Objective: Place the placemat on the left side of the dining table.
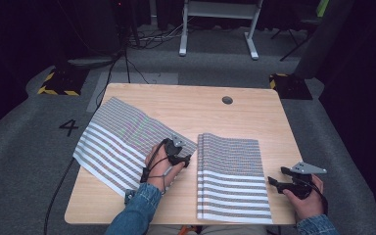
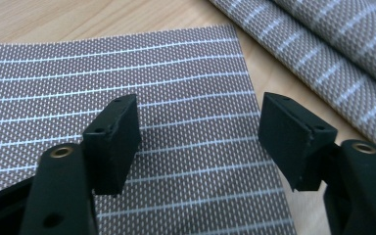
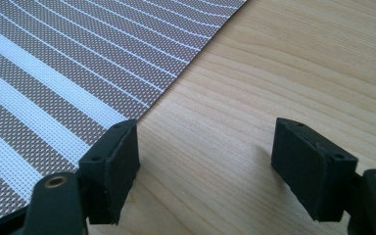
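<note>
Two brown woven mats with white stripes lie on the wooden table. The left mat is spread flat at an angle. The right mat shows layered edges along its left side, folded or stacked. My left gripper hovers open over the left mat's right corner, nothing between its jaws; the layered mat shows beyond it. My right gripper stands open over bare wood just off the right mat's edge, its jaws holding nothing.
A round cable hole sits near the table's far edge. On the grey floor are a painted "4", cables, yellow-and-black striped blocks, and a white desk frame at the back.
</note>
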